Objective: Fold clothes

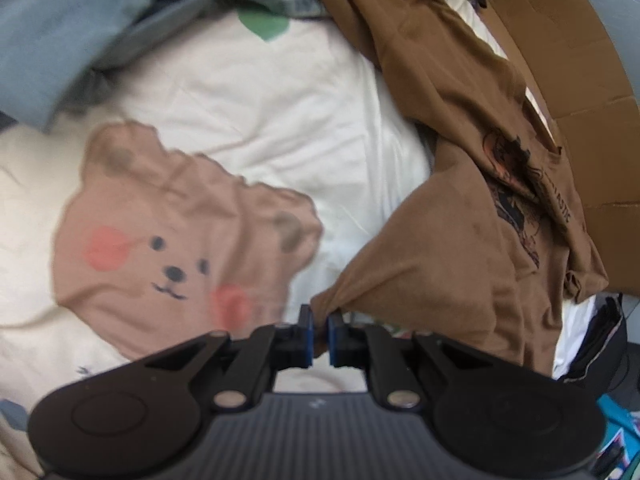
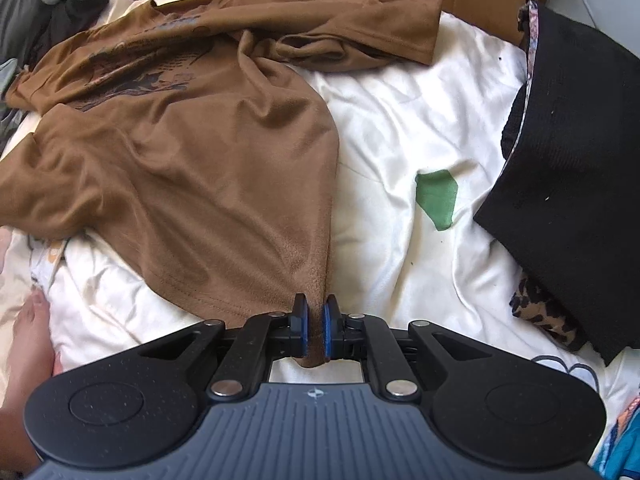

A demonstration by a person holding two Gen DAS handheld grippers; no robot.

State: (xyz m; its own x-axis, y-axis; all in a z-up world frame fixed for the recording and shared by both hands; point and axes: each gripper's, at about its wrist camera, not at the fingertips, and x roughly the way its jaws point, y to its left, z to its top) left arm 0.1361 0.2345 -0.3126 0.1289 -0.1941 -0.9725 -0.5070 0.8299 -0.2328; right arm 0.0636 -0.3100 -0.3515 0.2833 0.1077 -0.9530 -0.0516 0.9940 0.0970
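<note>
Bunching between each tool's pads (left tool (image 1: 319,330), right tool (image 2: 315,330)): brown shirt (image 2: 192,152).

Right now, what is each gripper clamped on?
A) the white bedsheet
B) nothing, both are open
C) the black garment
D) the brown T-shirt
D: both the left gripper and the right gripper have their blue pads shut on bunched fabric of the brown T-shirt, which trails away over the white sheet.
</note>
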